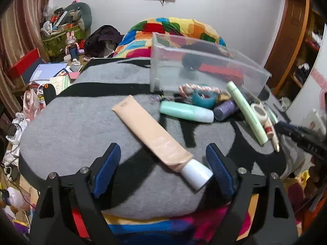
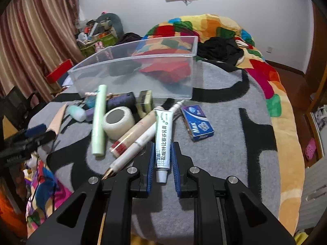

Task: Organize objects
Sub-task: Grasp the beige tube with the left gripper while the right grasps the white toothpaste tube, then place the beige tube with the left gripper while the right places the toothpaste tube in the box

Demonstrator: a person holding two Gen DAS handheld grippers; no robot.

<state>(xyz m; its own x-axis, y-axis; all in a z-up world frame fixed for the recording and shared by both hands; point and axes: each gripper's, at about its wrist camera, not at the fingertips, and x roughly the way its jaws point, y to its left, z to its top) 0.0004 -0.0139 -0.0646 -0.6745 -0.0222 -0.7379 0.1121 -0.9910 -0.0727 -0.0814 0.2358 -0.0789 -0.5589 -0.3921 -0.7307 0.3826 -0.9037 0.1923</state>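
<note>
- Nearest, the right gripper [image 2: 161, 159] pinches a white ointment tube [image 2: 162, 140] printed 盐酸特比萘芬乳膏.
- Left gripper [image 1: 163, 168] gapes wide, gripping nothing; a beige tube [image 1: 155, 138] lies between its jaws.
- Beyond, a blue "Max" box [image 2: 197, 123] and tape roll [image 2: 117, 121] on the grey blanket [image 2: 214, 157].
- Farthest, the clear plastic bin [image 2: 173, 89] looks empty.

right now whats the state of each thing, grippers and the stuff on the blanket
left hand-held gripper: open, astride the beige tube
beige tube: lying flat, capped, ungripped
right hand-held gripper: shut on the white ointment tube
white ointment tube: capped, clamped near its cap end
clear bin: upright, nothing inside
tape roll: lying on its side
</note>
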